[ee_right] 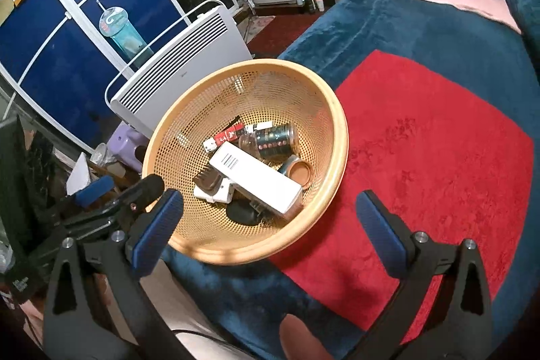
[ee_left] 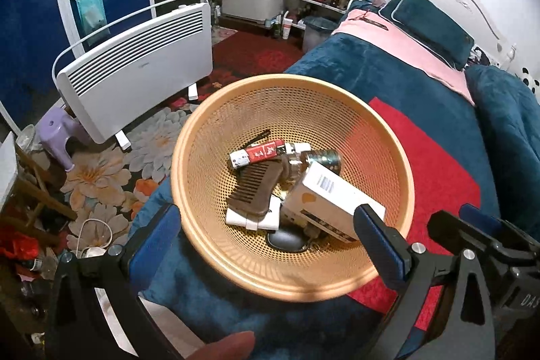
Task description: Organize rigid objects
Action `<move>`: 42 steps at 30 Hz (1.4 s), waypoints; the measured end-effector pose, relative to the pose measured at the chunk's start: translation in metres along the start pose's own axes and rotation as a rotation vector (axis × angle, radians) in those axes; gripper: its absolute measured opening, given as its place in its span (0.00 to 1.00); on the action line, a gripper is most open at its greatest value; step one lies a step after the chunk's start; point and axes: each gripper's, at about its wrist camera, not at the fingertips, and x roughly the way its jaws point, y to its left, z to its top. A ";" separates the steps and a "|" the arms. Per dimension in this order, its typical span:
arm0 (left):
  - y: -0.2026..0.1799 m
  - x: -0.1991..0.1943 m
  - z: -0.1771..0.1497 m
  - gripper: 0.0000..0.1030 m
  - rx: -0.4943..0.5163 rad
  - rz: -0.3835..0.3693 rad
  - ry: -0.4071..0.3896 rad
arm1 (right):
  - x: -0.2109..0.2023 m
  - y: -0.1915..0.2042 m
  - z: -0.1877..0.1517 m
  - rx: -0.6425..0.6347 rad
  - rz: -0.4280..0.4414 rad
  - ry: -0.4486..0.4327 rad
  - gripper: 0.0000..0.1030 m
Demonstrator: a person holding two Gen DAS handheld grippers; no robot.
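Observation:
A round tan mesh basket [ee_left: 209, 137] [ee_right: 189, 225] sits on the bed's near corner. Inside lie a white box [ee_left: 332, 201] [ee_right: 256, 179], a brown comb [ee_left: 260, 188] [ee_right: 207, 179], a red and white pack [ee_left: 258, 154] [ee_right: 229, 134], a dark patterned jar [ee_right: 275, 140], a roll of tape [ee_right: 298, 171], a white folded item [ee_left: 251, 218] and a dark oval object [ee_left: 287, 240]. My left gripper [ee_left: 266, 242] hangs open over the basket's near side, holding nothing. My right gripper [ee_right: 270, 228] stands open at the basket's near rim, holding nothing.
The bed has a teal blanket [ee_left: 371, 73] with a red patch [ee_right: 432, 140] and a pink cover [ee_left: 398, 43]. A white panel heater [ee_left: 135, 66] and a purple stool [ee_left: 57, 127] stand on the flowered rug to the left. Clutter fills the floor at left.

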 end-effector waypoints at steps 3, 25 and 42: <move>-0.003 -0.002 -0.004 0.99 0.006 0.000 0.001 | -0.002 -0.002 -0.004 0.003 -0.005 0.000 1.00; -0.049 -0.006 -0.025 0.99 0.096 -0.055 0.018 | -0.029 -0.039 -0.035 0.071 -0.016 -0.014 1.00; -0.100 0.004 -0.041 0.99 0.182 -0.112 0.052 | -0.043 -0.068 -0.062 0.122 -0.059 -0.014 1.00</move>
